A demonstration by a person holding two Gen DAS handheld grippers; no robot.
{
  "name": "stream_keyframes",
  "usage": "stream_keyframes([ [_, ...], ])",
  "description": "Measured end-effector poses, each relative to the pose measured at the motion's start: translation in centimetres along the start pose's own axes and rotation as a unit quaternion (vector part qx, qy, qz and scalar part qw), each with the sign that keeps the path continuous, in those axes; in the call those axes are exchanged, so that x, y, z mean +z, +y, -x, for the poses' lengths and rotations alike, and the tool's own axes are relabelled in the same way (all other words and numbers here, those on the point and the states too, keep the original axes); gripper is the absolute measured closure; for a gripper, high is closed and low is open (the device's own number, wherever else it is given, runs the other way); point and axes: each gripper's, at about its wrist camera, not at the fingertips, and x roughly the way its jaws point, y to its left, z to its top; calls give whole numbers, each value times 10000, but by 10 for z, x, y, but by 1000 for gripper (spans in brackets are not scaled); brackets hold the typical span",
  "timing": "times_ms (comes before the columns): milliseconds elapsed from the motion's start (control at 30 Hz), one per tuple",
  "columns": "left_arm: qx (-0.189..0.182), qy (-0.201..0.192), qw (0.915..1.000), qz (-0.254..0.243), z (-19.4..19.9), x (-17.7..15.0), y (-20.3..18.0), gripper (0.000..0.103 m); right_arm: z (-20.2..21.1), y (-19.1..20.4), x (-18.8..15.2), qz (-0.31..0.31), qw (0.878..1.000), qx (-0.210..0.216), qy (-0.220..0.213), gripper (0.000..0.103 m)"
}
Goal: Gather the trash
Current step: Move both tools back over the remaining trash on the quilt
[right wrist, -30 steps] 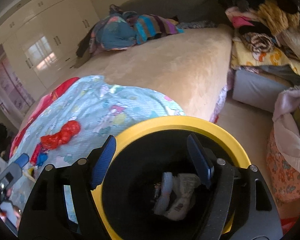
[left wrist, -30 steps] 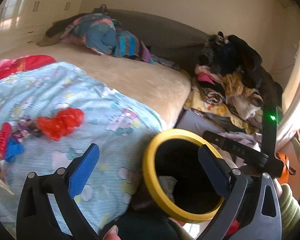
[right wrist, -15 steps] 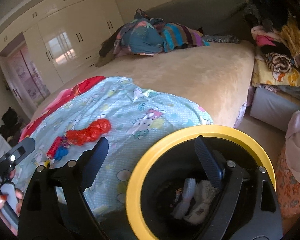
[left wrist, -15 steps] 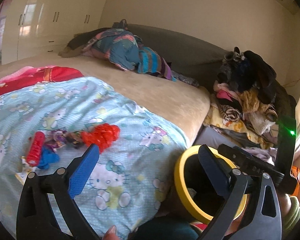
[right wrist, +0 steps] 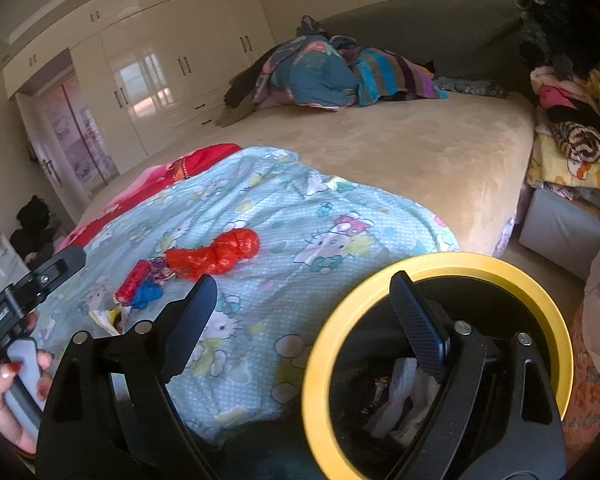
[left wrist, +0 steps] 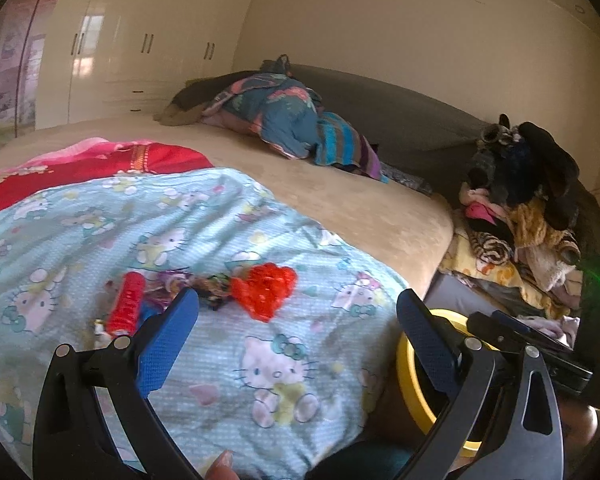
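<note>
Both claws are empty and gaping here: the right claw (right wrist: 300,312) has just been opening, nothing between its jaws, and it hangs partly over the mouth of the yellow-rimmed bin (right wrist: 548,300) with pale wrappers (right wrist: 400,392) already lying at the bottom. So one drop looks finished, and the hunt for the next piece is on. The left claw (left wrist: 296,320) is spread wide too, aimed out over the Hello Kitty blanket (left wrist: 284,360) on the bed. On that blanket, to the bin's left, sits the remaining litter: a crumpled red bag (left wrist: 266,290), a red tube-shaped wrapper (left wrist: 126,308), small dark and blue scraps between them. Next move, I'd say: reach across from the bin, settle one claw over the red bag, close gently on that flimsy plastic.
</note>
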Motion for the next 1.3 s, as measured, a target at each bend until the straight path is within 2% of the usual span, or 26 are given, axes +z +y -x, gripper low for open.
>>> stream_keyframes([
  [700,785,-112,9945,679,2,2,84,7,-31,75,-7,695,9967,371,172,23],
  [1033,1123,105,9886,999,-7,-8,128,7,-65,117,-14,1353,9894,433,298,22],
  [1300,1191,586,9861,999,-31,-17,152,7,-103,132,-19,1629,9846,372,506,22],
])
